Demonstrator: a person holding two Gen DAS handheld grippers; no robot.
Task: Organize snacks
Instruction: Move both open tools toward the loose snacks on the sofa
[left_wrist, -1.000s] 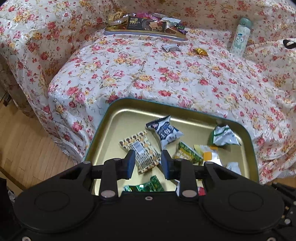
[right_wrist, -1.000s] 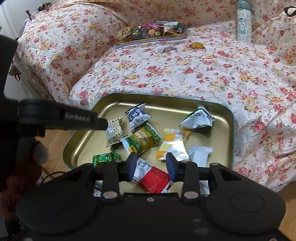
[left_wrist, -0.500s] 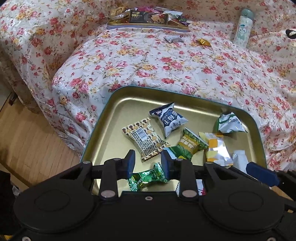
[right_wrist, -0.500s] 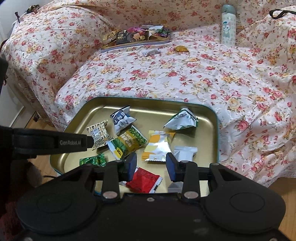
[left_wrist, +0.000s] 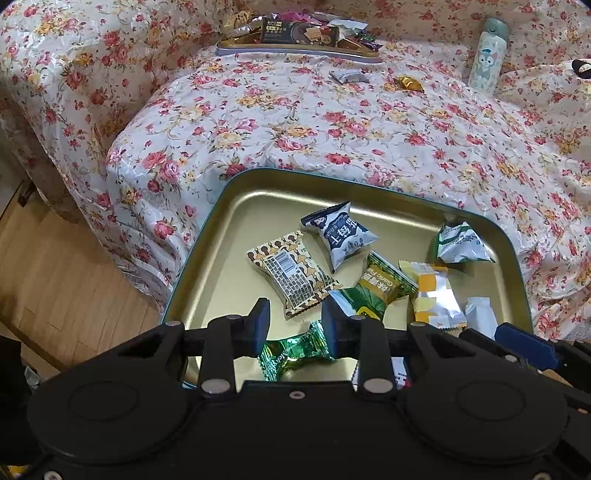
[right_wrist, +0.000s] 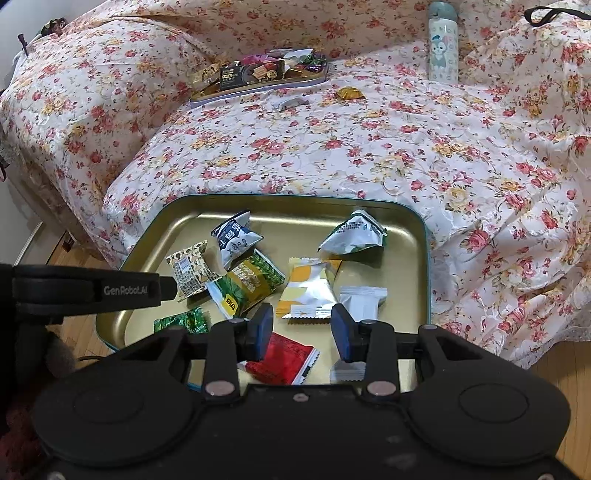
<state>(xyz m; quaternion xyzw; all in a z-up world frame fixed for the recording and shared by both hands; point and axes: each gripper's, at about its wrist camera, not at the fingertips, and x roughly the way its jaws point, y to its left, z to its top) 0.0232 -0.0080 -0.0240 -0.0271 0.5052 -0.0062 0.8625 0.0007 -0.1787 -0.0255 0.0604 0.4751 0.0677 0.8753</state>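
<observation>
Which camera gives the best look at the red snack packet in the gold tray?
The right wrist view: the red packet lies mostly in view between the right gripper's fingers. The left wrist view shows only a sliver of it behind the left gripper's body.

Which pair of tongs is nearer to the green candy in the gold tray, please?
Left. The left tongs hover right over the green candy, jaws apart; the right tongs sit further along the gold tray, over the red packet.
</observation>
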